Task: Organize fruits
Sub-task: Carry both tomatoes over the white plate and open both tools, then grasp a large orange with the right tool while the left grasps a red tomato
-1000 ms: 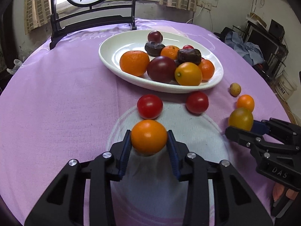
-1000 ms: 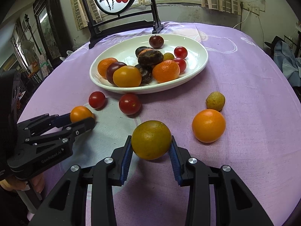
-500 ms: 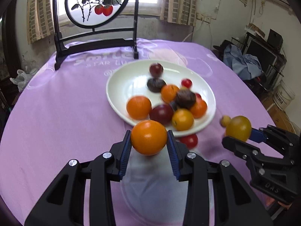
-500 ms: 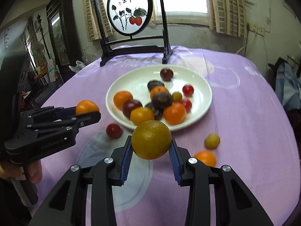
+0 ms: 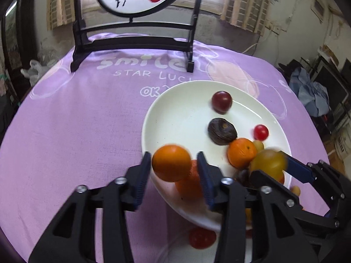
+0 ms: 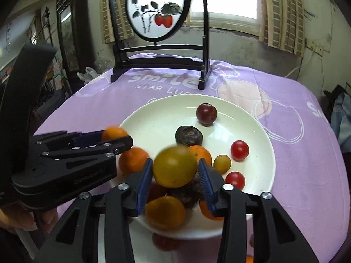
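My left gripper point(image 5: 174, 164) is shut on an orange fruit point(image 5: 171, 162) and holds it above the near left rim of the white plate point(image 5: 175, 114). My right gripper point(image 6: 174, 171) is shut on a yellow-green fruit point(image 6: 174, 168) and holds it above the near part of the plate point(image 6: 153, 122). The plate holds several fruits: a dark red plum point(image 6: 206, 113), a dark wrinkled fruit point(image 6: 189, 135), oranges and red tomatoes. Each gripper shows in the other's view: the right gripper point(image 5: 272, 164) at the right, the left gripper point(image 6: 114, 134) at the left.
A purple cloth point(image 5: 76, 120) covers the round table. A black-framed round screen point(image 6: 158, 11) stands at the table's far edge. A red tomato point(image 5: 201, 237) lies on the cloth in front of the plate. Clutter stands beyond the table's right side.
Both grippers have lifted and moved forward with their fruits, from over the cloth in front of the plate to above the plate's near part.
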Motion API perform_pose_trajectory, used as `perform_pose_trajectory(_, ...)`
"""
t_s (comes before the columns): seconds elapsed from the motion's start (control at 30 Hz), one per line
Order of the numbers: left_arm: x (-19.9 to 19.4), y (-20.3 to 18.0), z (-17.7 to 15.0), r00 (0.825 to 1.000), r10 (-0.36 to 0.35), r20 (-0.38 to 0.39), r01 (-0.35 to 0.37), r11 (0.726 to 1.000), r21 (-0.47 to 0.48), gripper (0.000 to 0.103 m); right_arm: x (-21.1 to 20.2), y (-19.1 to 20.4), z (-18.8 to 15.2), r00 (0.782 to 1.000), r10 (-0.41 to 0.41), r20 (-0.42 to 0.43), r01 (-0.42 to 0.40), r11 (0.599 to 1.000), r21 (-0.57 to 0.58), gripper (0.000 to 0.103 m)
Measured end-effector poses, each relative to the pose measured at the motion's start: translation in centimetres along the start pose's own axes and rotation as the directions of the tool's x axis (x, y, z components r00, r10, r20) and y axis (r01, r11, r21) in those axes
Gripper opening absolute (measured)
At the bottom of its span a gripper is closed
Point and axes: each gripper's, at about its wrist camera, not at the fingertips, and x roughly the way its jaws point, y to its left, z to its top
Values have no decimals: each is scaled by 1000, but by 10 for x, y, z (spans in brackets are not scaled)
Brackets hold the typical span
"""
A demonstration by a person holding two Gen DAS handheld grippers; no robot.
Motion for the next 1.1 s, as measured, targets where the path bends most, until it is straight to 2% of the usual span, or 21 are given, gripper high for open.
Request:
perform_pose_trajectory(0.03, 0, 3, 0, 1000, -10, 11, 10, 1000, -21, 64, 0, -4, 0, 1000, 12, 2, -12, 1000, 20, 50)
perform_pose_trajectory(0.13, -3, 5, -1, 999, -10, 34, 11, 1000, -22, 69, -5, -8, -5, 1000, 14, 22, -14, 1000, 25, 57)
perform_pose_trajectory(0.2, -6, 5, -3, 999, -6, 43, 7, 1000, -22, 72, -11, -13, -10, 999, 14, 34, -15, 999, 36, 58)
perform_pose_trajectory(0.47, -27, 0, -22, 997, -10, 73, 10, 1000, -1, 74, -39, -35, -32, 999, 11, 37, -14, 996, 89, 58)
perform_pose_trajectory(0.53, -33, -1, -28, 997, -14, 77, 13, 1000, 3, 76, -51, -39, -39, 999, 7, 48, -12, 996, 94, 66)
perform_pose_trajectory(0.63, -41, -4, -40, 997, -22, 68, 20, 999, 28, 77, -67, -46, -53, 998, -14, 57, 8, 995, 96, 69)
perform_pose_trajectory(0.8, -53, -6, -63, 998, -11, 61, 7, 998, 68, 81, -78, -60, -78, 998, -57, 32, 53, 992, 115, 69)
perform_pose_trajectory(0.97, -60, -5, -87, 998, -7, 60, 3, 997, 78, 81, -77, -71, -103, 998, -66, -15, 68, 984, 162, 69)
perform_pose_trajectory(1.1, -57, -3, -102, 999, -9, 31, 7, 997, 77, 81, -78, -71, -116, 996, -79, -36, 84, 983, 165, 69)
